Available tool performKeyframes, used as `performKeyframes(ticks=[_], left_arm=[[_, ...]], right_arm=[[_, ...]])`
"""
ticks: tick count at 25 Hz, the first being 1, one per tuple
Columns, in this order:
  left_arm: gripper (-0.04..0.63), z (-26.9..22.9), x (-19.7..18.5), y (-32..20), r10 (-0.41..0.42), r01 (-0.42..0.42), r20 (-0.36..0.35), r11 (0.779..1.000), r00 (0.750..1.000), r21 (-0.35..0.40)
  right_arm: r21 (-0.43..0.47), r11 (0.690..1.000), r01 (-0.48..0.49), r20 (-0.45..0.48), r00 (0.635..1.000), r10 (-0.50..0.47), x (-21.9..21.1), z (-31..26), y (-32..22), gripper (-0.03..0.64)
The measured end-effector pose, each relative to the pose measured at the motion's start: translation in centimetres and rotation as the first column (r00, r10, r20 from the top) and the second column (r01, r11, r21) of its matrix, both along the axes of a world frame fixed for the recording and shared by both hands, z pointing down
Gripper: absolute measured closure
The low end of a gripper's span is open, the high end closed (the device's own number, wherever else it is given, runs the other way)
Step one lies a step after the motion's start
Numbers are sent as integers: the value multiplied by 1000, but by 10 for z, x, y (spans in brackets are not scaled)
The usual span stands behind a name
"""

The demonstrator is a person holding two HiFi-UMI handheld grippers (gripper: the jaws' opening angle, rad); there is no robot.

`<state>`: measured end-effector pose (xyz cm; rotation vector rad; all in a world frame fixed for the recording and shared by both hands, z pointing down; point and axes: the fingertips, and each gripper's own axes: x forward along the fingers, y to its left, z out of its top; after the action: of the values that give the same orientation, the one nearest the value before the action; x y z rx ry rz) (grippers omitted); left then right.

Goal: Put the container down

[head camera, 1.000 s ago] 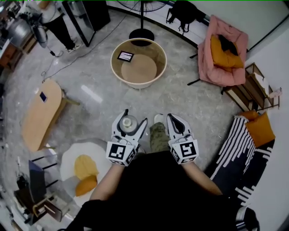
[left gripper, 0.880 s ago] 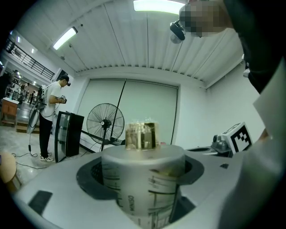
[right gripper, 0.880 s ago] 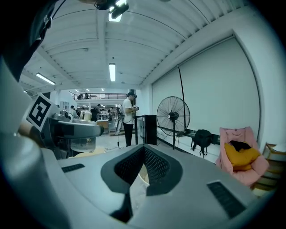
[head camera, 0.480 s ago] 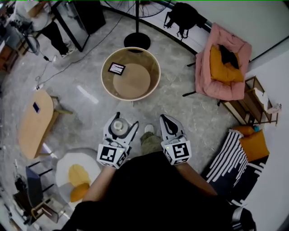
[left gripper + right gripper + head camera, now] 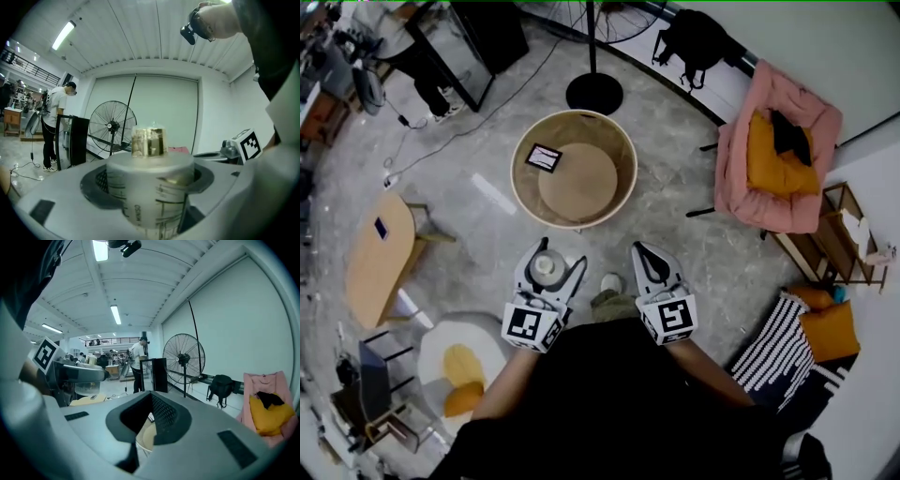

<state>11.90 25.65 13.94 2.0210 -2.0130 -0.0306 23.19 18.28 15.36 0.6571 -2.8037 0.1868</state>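
My left gripper is shut on a small translucent container with a pale round lid, held upright over the grey floor. In the left gripper view the container fills the space between the jaws; it has printed measuring marks and a clear knob on its lid. My right gripper is level with the left one, shut and holding nothing; its jaws meet at the tips. A round wooden table with a raised rim stands just ahead of both grippers.
A dark card lies on the round table. Beyond it stands a fan. A pink chair is at the right, an oblong wooden table at the left, a striped rug at lower right. A person stands far left.
The round table has come nearer in the head view and sits more centrally ahead. Both grippers keep their places, the left still shut on the container.
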Motion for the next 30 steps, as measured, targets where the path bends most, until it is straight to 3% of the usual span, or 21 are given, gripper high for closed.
performKeyframes(ticks=[8,17,22,30], left_arm=[[250,3,-2,-29,-27,27,3,999,1000,-22],[250,20,-24,-48,-8,8,-14,999,1000,-42],[250,32,-52,-67,15,-16,-34,999,999,-35],[250,56,-127,-100,106,-107,-38,993,994,-50]], right_arm=[[3,1000,-4,19,1000,3,0,8,-44,595],[7,999,-53,-19,998,53,-11,20,-72,595],[13,996,-86,-37,996,86,-34,22,-82,595],[-3,987,-160,-56,986,159,-111,30,-108,595]])
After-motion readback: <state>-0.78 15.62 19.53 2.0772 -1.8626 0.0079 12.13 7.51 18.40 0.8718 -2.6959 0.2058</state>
